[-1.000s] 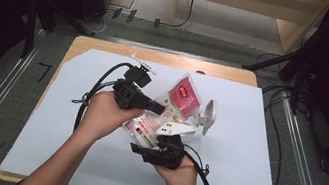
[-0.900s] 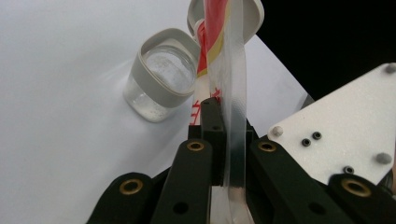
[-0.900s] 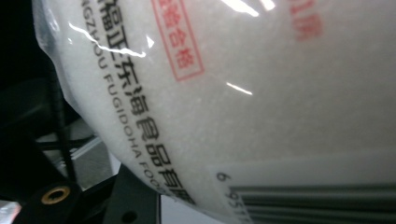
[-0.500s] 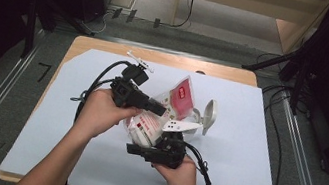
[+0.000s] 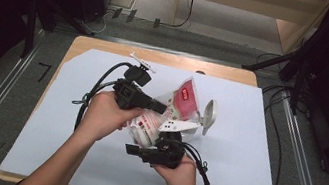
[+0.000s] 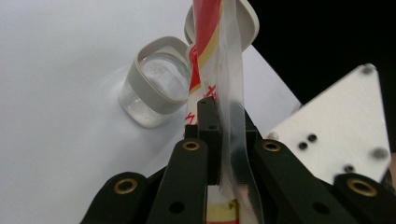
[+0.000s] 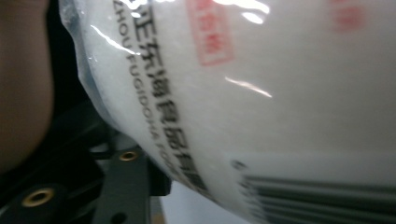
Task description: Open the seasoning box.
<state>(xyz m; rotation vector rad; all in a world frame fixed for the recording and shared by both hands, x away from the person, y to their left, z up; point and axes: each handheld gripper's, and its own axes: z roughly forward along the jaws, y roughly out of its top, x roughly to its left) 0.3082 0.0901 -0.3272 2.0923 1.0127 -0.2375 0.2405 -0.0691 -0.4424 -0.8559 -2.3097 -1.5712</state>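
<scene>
Left hand-held gripper [image 5: 162, 107], seen from above, pinches the bag's [image 5: 178, 106] top, its long axis rising toward the open jar [image 5: 206, 116] beyond. Its own view shows jaws clamped on film. Right hand-held gripper's view: bag belly [image 7: 261, 93] pressing close; grip unclear.

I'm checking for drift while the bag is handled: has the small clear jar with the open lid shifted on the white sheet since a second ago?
No. The jar sits at the same spot against the white sheet, right of the bag.
</scene>
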